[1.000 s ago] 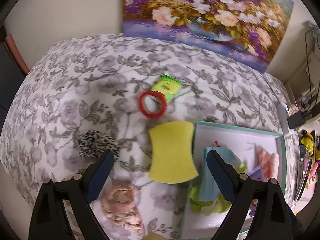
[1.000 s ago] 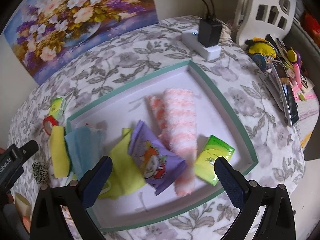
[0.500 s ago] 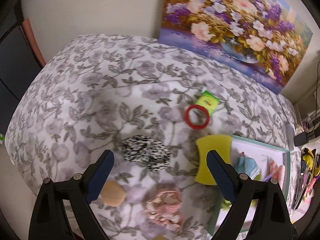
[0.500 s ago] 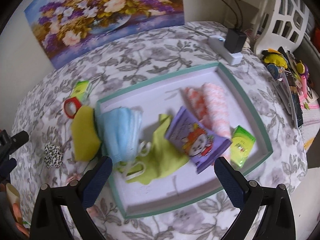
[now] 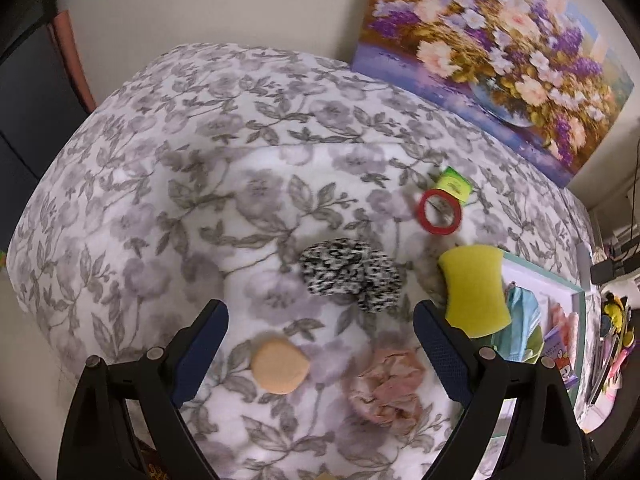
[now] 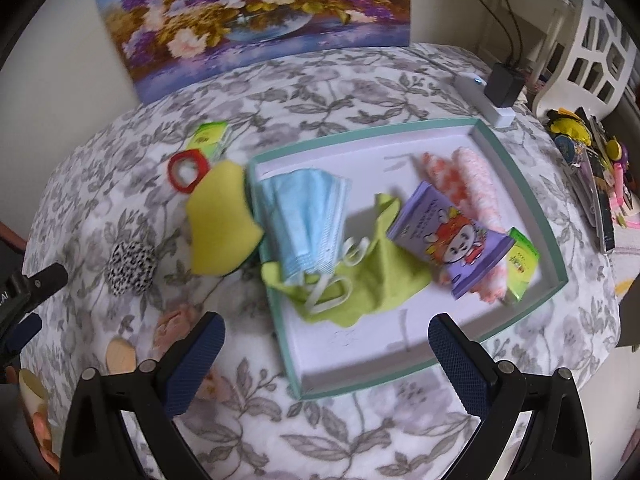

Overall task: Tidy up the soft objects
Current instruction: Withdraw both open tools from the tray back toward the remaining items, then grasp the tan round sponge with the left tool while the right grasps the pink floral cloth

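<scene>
Left wrist view: the left tongs stand wide open and empty above the floral-covered tabletop. Between the blue pads lie a peach round puff and a crumpled pink scrunchie; a black-and-white speckled scrunchie lies just beyond them. Further right, a yellow sponge touches the left rim of the teal-edged tray. A red ring overlaps a green packet. A flower painting leans on the wall. Right wrist view: the right tongs are likewise open, holding nothing, above the tray's near rim. Inside the tray, a blue face mask rests on a green cloth; a purple cartoon packet lies over a pink-and-white striped towel roll, with a second green packet beside it. A white power strip sits beyond the tray.
</scene>
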